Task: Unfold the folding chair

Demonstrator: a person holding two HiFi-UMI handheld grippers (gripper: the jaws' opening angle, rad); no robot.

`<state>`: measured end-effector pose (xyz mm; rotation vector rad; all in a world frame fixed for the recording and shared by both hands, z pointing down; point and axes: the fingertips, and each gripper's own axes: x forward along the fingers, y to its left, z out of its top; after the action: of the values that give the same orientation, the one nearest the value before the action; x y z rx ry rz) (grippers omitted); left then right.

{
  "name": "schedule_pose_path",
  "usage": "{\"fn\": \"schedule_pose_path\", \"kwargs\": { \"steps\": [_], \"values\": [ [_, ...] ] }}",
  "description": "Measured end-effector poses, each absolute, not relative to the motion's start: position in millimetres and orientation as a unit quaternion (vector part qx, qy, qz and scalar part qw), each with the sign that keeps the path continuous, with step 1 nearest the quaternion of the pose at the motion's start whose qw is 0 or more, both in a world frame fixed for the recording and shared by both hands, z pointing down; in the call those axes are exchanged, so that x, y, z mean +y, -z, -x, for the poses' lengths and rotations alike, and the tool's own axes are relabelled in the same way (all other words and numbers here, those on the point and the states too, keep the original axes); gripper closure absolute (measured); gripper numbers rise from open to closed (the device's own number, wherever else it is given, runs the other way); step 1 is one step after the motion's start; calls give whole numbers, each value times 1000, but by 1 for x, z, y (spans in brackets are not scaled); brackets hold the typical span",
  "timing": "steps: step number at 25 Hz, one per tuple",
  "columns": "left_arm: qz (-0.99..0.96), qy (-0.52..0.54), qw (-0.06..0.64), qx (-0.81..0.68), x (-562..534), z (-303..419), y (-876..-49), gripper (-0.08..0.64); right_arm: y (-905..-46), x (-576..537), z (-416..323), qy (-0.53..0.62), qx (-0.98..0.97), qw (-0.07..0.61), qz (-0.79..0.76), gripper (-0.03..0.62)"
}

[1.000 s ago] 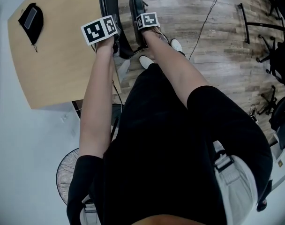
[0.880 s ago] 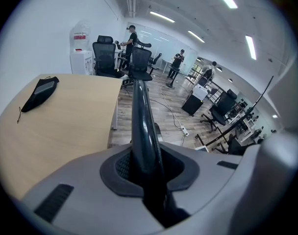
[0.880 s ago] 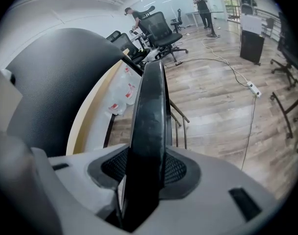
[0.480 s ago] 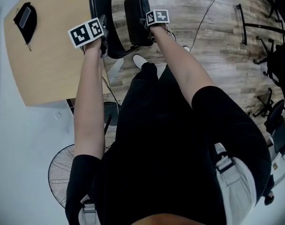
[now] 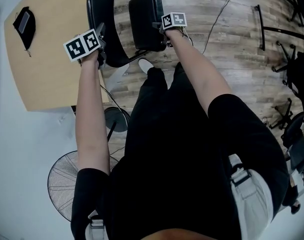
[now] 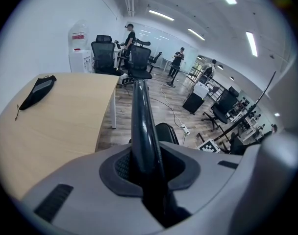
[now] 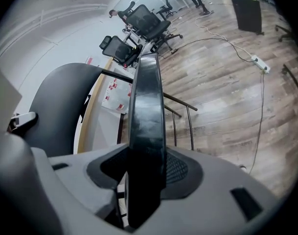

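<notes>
Seat [image 5: 147, 19] fills opening right gripper [image 5: 161, 30] jaws (left gripper [image 5: 100, 49] clamps backrest [image 5: 98, 9]).

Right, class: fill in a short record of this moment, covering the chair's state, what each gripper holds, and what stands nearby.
chair: black folding chair, seat and backrest apart, floor showing between them
left gripper: shut on the backrest rim
right gripper: on the seat edge, jaws just opening a little
nearby: wooden table at left, fan on the floor
</notes>
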<state>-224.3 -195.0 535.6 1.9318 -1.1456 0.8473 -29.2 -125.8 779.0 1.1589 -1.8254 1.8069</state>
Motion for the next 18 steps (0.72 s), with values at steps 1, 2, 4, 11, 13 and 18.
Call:
{"fn": "schedule_pose_path", "kwargs": {
  "steps": [1, 2, 4, 11, 13, 18],
  "values": [
    [-750, -329, 363, -444, -194, 222, -537, 486, -782, -124, 22, -636, -640, 159, -401, 411],
    [-749, -330, 364, -444, -193, 219, -539, 485, -785, -122, 16, -637, -642, 156, -397, 410],
    [-749, -334, 365, -441, -191, 213, -541, 485, -790, -119, 4, -637, -649, 149, -388, 410],
    [-744, -335, 377, -439, -193, 216, -554, 485, -807, -114, -22, -646, -660, 127, -363, 408],
    [-738, -333, 385, -443, -195, 222, -559, 485, -812, -115, -28, -646, -665, 121, -356, 407],
    [-736, -330, 394, -441, -199, 221, -570, 483, -827, -112, -49, -650, -672, 104, -340, 403]
  ]
}}
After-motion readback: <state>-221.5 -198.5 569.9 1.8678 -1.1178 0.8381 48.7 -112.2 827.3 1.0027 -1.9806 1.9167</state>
